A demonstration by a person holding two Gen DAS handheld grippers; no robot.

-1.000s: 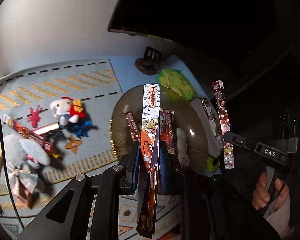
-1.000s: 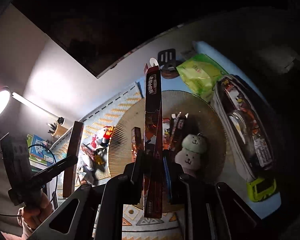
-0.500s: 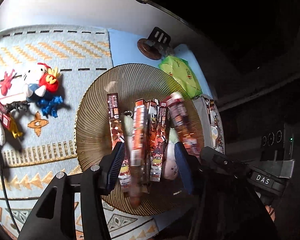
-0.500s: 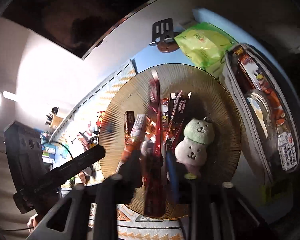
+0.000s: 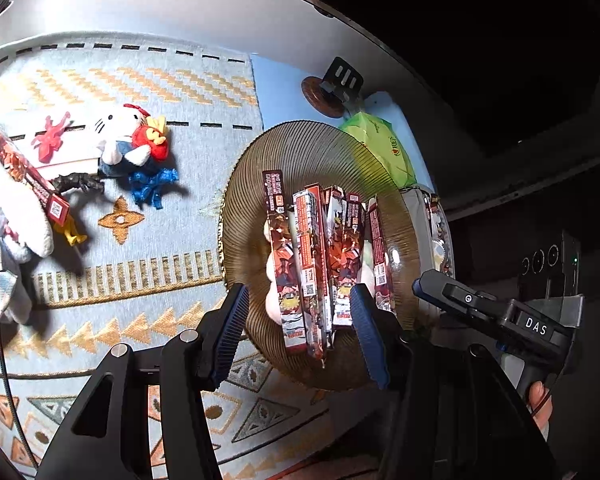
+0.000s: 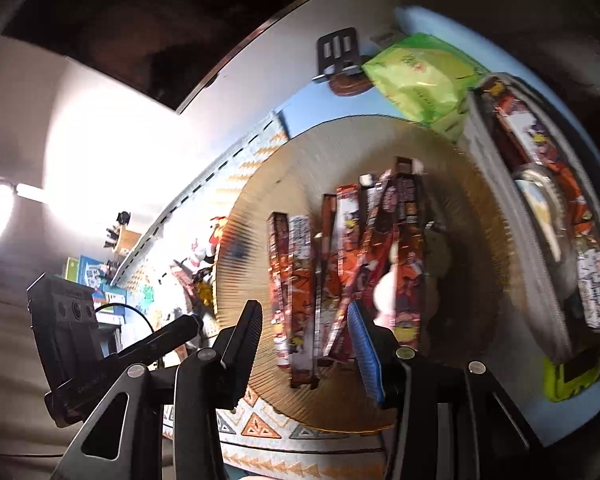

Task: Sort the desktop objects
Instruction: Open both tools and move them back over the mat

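Note:
A ribbed amber plate [image 5: 300, 152] [image 6: 460, 184] holds several long red-and-orange card boxes [image 5: 312, 264] [image 6: 296, 280] lying side by side. A small white and green plush [image 6: 384, 292] is half buried under them. My left gripper [image 5: 300, 332] hovers over the plate's near edge, open, with the box ends between its blue pads but untouched. My right gripper [image 6: 306, 344] hangs over the same edge. Its jaws are opening, and the box ends lie loose between them, free of the pads.
A white cat plush [image 5: 120, 136], small red [image 5: 52, 136] and blue [image 5: 154, 184] figures and another long box [image 5: 28, 176] lie on the patterned mat to the left. A green snack bag [image 6: 420, 76], a pencil case [image 6: 540, 220] and a yellow item [image 6: 572, 372] sit right of the plate.
Each gripper was shut on an upright long box. Both boxes now lie on the plate with the others. Both grippers have opened and sunk toward the plate.

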